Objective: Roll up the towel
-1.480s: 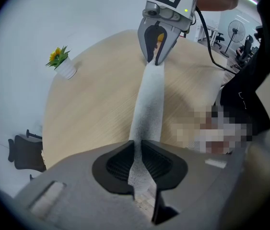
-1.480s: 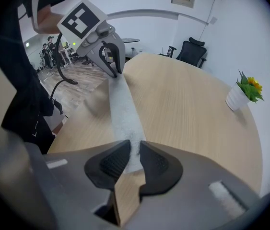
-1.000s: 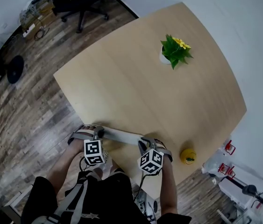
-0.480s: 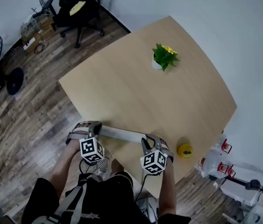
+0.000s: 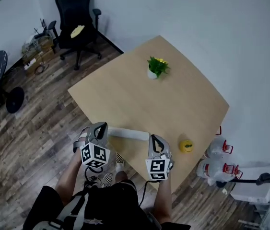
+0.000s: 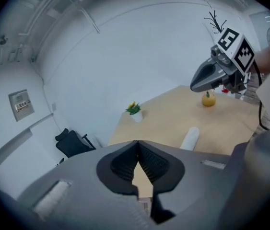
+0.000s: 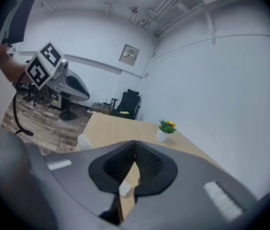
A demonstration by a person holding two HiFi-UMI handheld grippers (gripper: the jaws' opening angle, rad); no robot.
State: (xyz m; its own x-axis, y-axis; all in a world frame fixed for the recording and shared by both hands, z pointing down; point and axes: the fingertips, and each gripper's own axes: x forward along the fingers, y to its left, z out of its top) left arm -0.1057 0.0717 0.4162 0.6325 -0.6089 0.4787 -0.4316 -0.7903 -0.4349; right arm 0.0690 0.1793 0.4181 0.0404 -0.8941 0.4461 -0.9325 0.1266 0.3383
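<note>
Rising clear of the table (image 5: 187, 97), the left gripper (image 5: 100, 128) and right gripper (image 5: 155, 140) are just finishing closing, jaws meeting on nothing. The towel (image 5: 129, 133) is lying released, rolled up, along the near edge between them. The rolling is looking complete.

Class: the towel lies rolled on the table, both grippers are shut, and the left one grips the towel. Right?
No: the left gripper view shows the left gripper shut on nothing, clear of the towel. The rest holds.
</note>
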